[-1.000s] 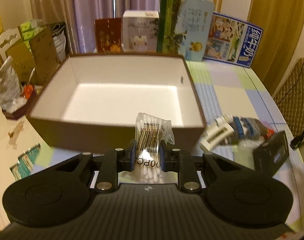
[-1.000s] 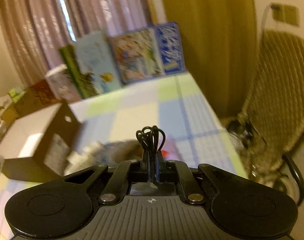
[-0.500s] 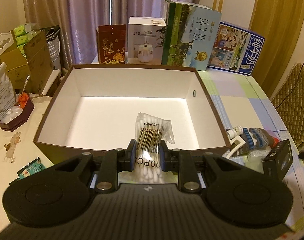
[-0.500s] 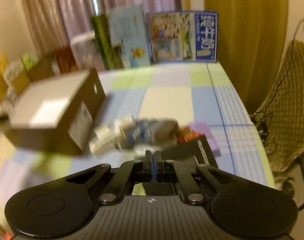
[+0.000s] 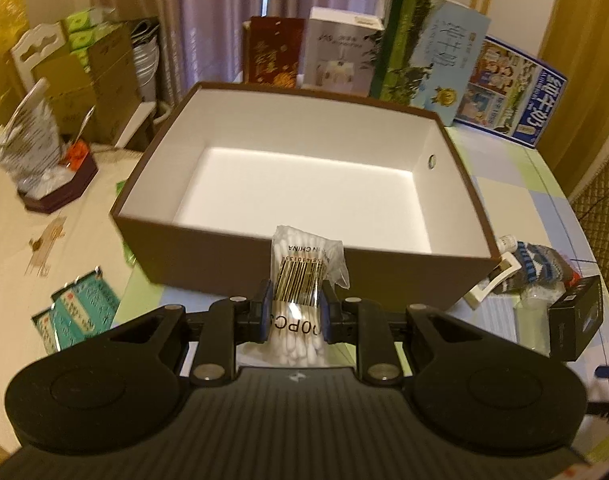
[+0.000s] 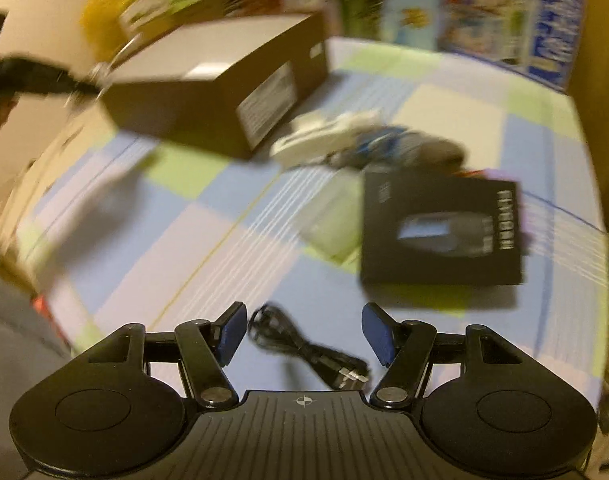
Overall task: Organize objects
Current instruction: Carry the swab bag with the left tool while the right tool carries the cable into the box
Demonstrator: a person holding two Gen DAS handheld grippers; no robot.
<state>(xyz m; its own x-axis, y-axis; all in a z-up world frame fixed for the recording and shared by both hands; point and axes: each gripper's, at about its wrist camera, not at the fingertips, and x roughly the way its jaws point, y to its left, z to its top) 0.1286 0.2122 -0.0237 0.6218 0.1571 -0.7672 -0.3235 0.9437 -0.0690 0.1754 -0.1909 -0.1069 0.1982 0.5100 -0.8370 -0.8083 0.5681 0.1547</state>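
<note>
Opening just now, the right tool (image 6: 302,334) has let go of the black cable (image 6: 308,354), lying on the table (image 6: 208,240) between its spread jaws; left tool (image 5: 294,310) clenches the cotton-swab bag (image 5: 304,276) just short of the brown box (image 5: 304,184), likely for dropping in.

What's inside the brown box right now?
The brown box shows only its bare white floor and walls; nothing lies in it. A strip along the near wall is hidden by the rim and by the cotton swab pack held in the left gripper.
</note>
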